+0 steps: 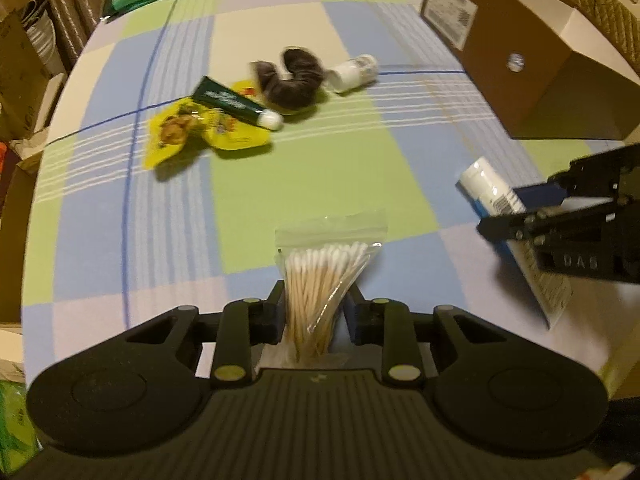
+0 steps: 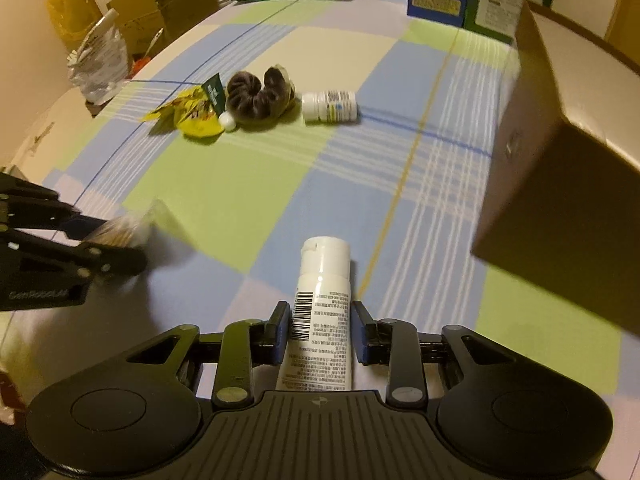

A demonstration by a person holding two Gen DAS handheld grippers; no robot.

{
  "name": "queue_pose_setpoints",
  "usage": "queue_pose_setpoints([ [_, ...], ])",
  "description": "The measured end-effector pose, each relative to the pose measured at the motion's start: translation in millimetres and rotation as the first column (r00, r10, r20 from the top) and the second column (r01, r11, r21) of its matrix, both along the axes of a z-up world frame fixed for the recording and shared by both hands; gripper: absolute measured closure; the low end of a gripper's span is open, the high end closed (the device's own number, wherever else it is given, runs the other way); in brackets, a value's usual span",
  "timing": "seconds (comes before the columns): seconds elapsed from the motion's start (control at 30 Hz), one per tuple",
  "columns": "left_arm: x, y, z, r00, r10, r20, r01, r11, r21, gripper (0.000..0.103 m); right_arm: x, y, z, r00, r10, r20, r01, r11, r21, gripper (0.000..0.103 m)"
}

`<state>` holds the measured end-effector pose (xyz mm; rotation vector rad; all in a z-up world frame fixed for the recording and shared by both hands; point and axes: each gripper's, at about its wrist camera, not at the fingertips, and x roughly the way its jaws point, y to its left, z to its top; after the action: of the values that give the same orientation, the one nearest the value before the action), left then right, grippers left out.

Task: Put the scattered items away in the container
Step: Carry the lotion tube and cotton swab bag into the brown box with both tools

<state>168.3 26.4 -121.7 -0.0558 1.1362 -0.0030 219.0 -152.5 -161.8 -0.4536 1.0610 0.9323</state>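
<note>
Your left gripper [image 1: 314, 304] is clamped on a bag of cotton swabs [image 1: 320, 280], lifted above the checked tabletop [image 1: 280, 184]. Your right gripper [image 2: 320, 330] is closed on a white tube [image 2: 322, 320]. The brown cardboard box [image 2: 560, 184] sits at two o'clock from the right gripper. A yellow packet [image 1: 188, 132], green tube [image 1: 232, 104], dark scrunchie [image 1: 292, 80] and white bottle [image 1: 354, 72] lie together at twelve o'clock.
</note>
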Motion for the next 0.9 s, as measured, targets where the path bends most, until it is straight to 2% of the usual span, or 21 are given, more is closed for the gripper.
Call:
queue_pose_setpoints([
  [0.2,4,-27,23,0.998,-0.03,0.05,0.032,0.999,-0.028,0.079,5,-35,22,0.999,-0.042,-0.023,0.043,0.997,0.061,0.074],
  [0.57,29,-82,84,0.972,-0.105,0.21,0.115,0.993,-0.04,0.079,24,-82,81,0.993,-0.11,0.05,0.099,0.978,0.185,0.074],
  [0.9,56,-128,103,0.953,-0.156,0.259,0.17,0.985,-0.032,0.079,51,-125,100,0.979,-0.193,0.064,0.174,0.958,0.228,0.074],
])
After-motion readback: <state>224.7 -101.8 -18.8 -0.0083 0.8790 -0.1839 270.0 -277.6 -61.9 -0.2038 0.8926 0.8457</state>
